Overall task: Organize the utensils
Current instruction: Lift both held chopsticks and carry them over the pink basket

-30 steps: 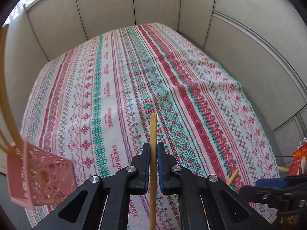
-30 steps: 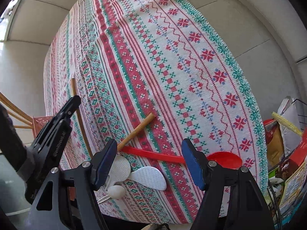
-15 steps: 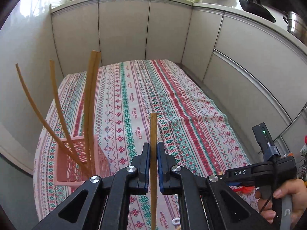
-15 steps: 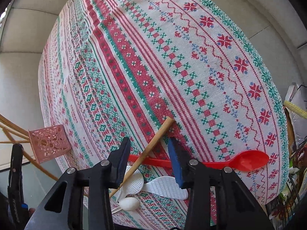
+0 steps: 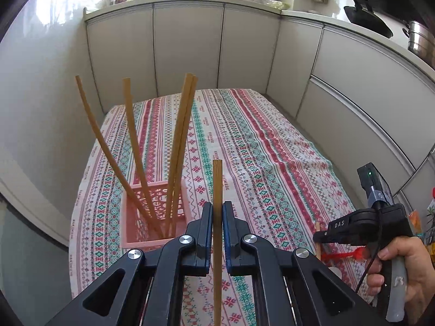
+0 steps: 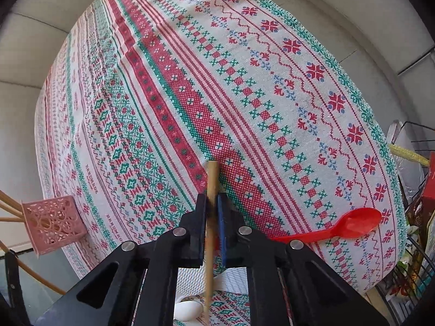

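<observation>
My left gripper (image 5: 217,214) is shut on a wooden chopstick (image 5: 217,184) that points up and forward, held just right of the pink lattice basket (image 5: 130,222). Several wooden chopsticks (image 5: 179,141) stand in that basket. My right gripper (image 6: 211,206) is shut on a wooden-handled utensil (image 6: 211,176) low over the patterned tablecloth (image 6: 244,68). A red plastic spoon (image 6: 350,224) lies just right of it. White spoon heads (image 6: 187,309) lie under the right gripper, partly hidden. The basket also shows in the right wrist view (image 6: 53,224).
The table stands in a corner of grey cabinet fronts (image 5: 187,46). A wire rack with packages (image 6: 418,190) stands off the table's right edge. The right gripper and the hand holding it show in the left wrist view (image 5: 375,225).
My right gripper has closed on the wooden handle that lay between its open jaws. My left gripper has swung up and left with its chopstick, bringing the basket in front of it.
</observation>
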